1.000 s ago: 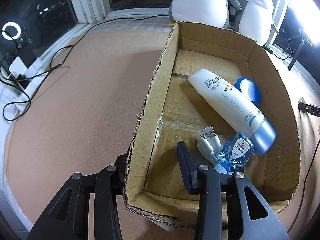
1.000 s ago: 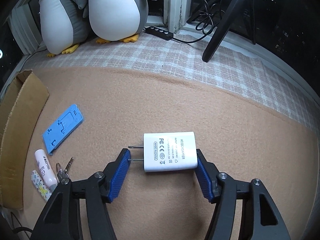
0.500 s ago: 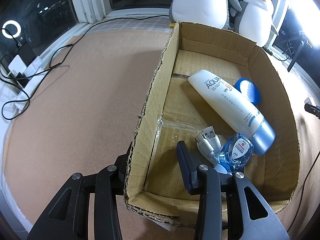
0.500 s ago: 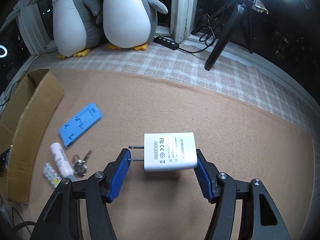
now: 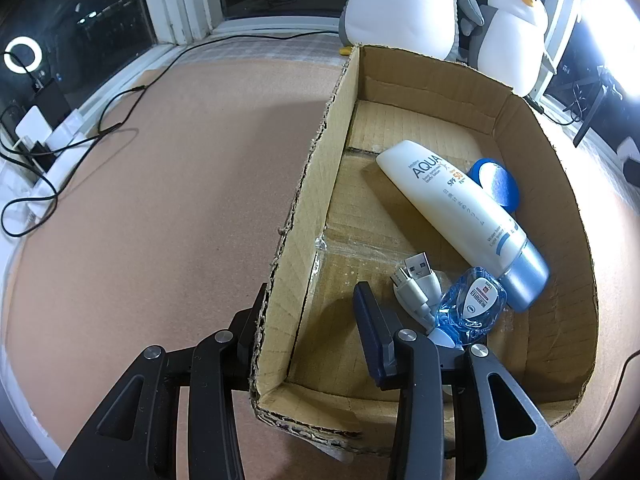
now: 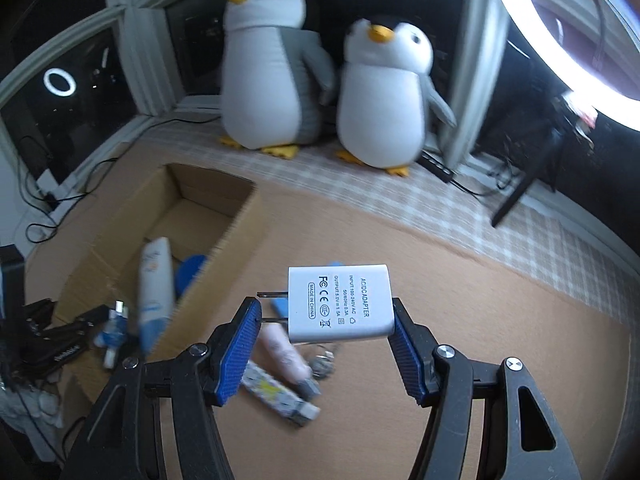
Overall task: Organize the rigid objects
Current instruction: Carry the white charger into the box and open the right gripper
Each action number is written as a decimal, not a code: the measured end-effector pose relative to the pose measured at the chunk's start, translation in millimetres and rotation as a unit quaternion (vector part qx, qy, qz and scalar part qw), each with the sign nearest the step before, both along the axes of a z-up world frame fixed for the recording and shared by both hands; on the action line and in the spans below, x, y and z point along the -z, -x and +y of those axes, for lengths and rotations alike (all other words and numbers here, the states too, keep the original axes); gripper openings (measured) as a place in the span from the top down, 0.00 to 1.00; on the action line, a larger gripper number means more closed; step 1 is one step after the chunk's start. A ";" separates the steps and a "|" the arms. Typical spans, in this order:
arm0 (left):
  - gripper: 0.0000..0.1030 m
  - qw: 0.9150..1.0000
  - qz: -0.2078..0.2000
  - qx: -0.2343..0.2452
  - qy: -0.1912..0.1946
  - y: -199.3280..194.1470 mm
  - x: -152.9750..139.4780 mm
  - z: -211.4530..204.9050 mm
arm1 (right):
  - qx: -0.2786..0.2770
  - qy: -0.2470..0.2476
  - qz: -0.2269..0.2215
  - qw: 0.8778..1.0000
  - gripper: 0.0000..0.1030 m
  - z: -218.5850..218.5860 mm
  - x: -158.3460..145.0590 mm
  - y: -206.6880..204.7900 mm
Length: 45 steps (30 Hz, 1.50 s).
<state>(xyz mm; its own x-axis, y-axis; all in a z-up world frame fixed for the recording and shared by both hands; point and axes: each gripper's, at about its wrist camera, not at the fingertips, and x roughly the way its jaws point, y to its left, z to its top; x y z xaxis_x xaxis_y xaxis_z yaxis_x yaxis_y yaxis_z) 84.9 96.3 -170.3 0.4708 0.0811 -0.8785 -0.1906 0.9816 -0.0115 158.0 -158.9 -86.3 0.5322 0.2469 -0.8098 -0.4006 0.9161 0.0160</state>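
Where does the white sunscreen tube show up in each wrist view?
Left wrist view: the sunscreen tube lies diagonally inside the cardboard box, right of centre, cap toward the camera.
Right wrist view: the sunscreen tube is blurred at lower left, inside the same box.
Shared landmark: the two plush penguins behind the box.
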 end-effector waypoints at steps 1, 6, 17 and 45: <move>0.63 1.000 0.000 0.000 0.000 0.2 0.1 0.0 | -0.008 -0.001 -0.002 1.000 0.43 8.7 -2.3 1.0; 0.63 1.000 -0.001 0.000 0.002 0.7 0.5 0.5 | -0.036 -0.007 -0.006 0.999 0.43 43.5 -6.5 5.5; 0.62 1.000 -0.002 0.000 0.005 0.8 0.4 0.8 | -0.070 -0.002 0.005 0.998 0.43 99.3 5.9 -0.5; 0.63 1.000 -0.002 -0.001 0.005 1.2 0.2 0.7 | -0.089 0.033 0.013 0.995 0.42 133.7 24.8 -15.4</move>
<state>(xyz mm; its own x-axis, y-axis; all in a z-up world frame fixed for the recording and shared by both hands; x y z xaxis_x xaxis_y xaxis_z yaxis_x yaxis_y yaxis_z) 83.8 97.0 -170.4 0.4743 0.0735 -0.8773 -0.1918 0.9812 -0.0215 173.4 -25.3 -111.1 0.4638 0.2810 -0.8402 -0.5573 0.8298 -0.0301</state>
